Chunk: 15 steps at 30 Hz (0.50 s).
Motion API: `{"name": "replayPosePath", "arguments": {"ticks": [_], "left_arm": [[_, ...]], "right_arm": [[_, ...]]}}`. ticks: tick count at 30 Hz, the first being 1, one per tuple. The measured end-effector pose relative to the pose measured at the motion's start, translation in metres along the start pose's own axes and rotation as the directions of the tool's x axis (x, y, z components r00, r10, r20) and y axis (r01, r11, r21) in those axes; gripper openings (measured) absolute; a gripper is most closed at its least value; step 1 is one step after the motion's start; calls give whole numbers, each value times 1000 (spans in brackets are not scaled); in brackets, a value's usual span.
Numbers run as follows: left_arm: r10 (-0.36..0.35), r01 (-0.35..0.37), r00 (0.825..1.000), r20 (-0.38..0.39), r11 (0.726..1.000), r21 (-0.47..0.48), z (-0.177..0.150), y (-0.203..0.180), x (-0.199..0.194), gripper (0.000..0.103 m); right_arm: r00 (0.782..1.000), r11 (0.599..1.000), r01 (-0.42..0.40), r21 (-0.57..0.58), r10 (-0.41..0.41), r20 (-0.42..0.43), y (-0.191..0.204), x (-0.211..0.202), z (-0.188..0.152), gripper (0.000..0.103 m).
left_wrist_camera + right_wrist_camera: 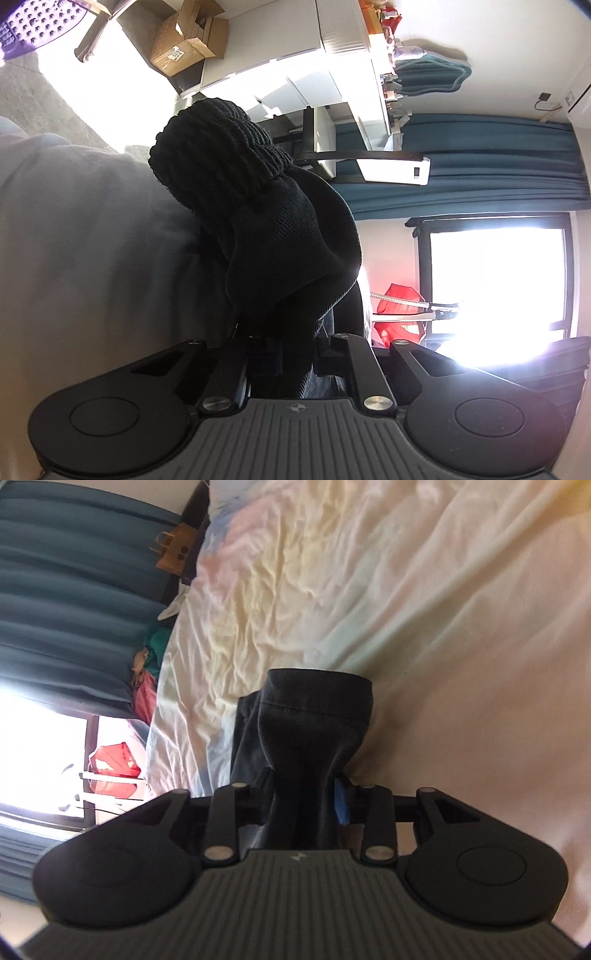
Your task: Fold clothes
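Left hand-held gripper [284, 354]: pinched on black knit fabric, jaws nearly together with the cloth bunched between them. Rising straight ahead of those jaws, a black knitted garment [258, 221], its ribbed cuff or hem [218, 147] flopped over at the far end; likely a sweater sleeve or hem, though cannot tell which. Beside it on the left, pale bedsheet [85, 240]. Well beyond, a cardboard box [184, 37] with a small printed label, too small to read; to the right, teal curtains [461, 166] and a bright window [495, 280].

Right hand-held gripper [304, 801]: clamped on a dark, smoother fabric with a stitched hem [317, 701], jaws partly apart and filled by the gathered cloth; a blue pad [341, 805] showing at the right jaw. Whether this is the same garment as the knit in the other view, cannot tell. Just past the jaws, the hem flares out above the crumpled cream bedsheet [369, 590], apparently lifted clear of it. Farther left, a brown paper bag [173, 550] against the curtains; no lettering legible on it.

Held this way, judged: two separate pinches to lift and stretch the clothing over the bed, so an edge can be carried across for a fold. No brand or writing readable anywhere, apart from a small emblem on each gripper body.
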<state>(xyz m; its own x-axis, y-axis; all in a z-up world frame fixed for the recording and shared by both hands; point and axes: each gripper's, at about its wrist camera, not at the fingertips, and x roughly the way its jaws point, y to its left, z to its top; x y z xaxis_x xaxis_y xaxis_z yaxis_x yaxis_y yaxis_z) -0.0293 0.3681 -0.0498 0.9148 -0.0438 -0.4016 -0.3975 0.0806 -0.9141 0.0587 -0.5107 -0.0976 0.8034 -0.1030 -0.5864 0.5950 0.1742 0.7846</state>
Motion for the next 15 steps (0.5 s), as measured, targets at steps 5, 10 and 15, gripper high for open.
{"name": "replayPosePath", "arguments": {"ticks": [5, 10, 15], "left_arm": [[15, -15, 1000, -5, 1000, 7, 2, -4, -3, 15], [40, -40, 999, -3, 999, 29, 0, -4, -8, 17], [83, -83, 997, 4, 993, 82, -1, -8, -6, 20]], "right_arm": [[994, 997, 25, -72, -18, 105, 20, -17, -8, 45], [998, 994, 2, -113, 5, 62, 26, -8, -10, 68], [997, 972, 72, -222, -70, 15, 41, 13, -18, 73]]}}
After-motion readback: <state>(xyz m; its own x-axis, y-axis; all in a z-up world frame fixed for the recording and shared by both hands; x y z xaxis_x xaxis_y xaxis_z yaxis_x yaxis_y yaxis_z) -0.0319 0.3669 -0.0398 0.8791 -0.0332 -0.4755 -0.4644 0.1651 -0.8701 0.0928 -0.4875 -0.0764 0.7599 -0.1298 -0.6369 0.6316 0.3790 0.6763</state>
